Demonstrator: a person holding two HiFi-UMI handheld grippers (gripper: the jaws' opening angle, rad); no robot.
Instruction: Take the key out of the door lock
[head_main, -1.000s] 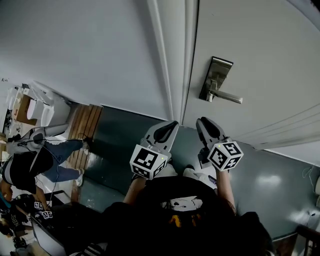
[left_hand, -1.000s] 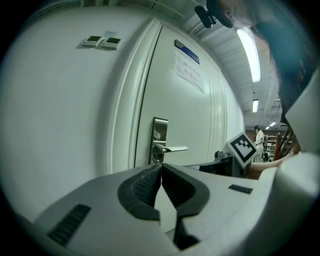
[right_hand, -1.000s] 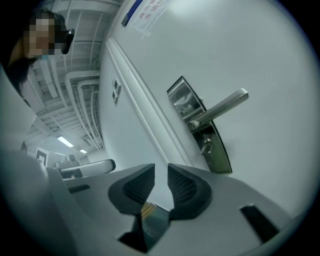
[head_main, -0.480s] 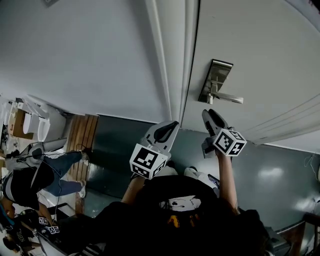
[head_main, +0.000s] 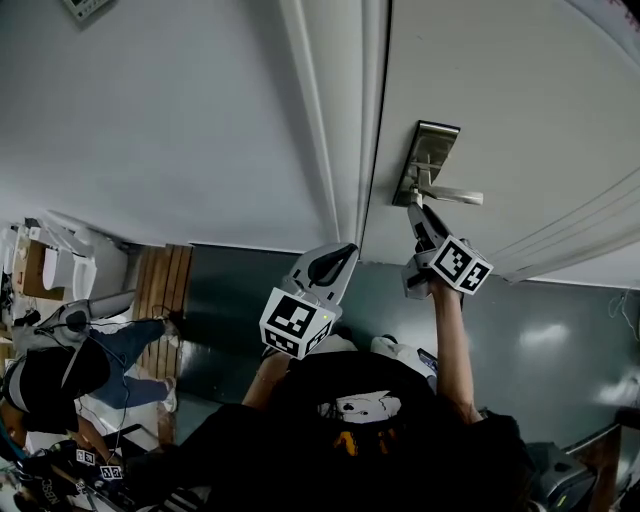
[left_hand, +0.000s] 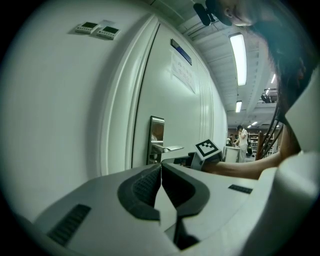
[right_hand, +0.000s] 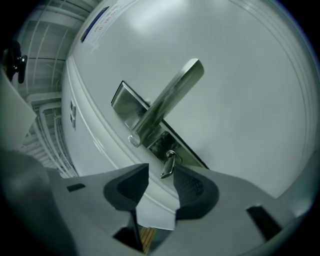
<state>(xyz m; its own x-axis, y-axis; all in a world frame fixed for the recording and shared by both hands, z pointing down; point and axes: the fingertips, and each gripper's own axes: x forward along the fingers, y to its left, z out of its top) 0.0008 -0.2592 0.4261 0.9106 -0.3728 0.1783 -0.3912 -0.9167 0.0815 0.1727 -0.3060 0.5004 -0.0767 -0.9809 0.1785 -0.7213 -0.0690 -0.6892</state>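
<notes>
We hold our right gripper (head_main: 415, 208) up at a pale door (head_main: 520, 100), its jaws opening and not yet touching anything. The key (right_hand: 169, 165) sticks out of the metal lock plate (head_main: 428, 160) near the door's latch edge, just under the lever handle (right_hand: 170, 100). It sits at the mouth of the jaws, much closer to one pad than the other. Our left gripper (head_main: 335, 258) hangs lower, away from the door, with its jaws together and nothing in them.

We judge the main risk to be an off-centre pinch. If the jaws close from here, one pad may meet the key first, pushing it aside or catching only its edge, so it could slip free. A pull that is not straight out could bind the key in the lock. The gripper could also bump the lever handle just above.

A blue strip sign (left_hand: 180, 52) and a paper notice (left_hand: 183, 74) sit high on the door, too blurred to read. The gripper cubes carry only black-and-white square markers.
</notes>
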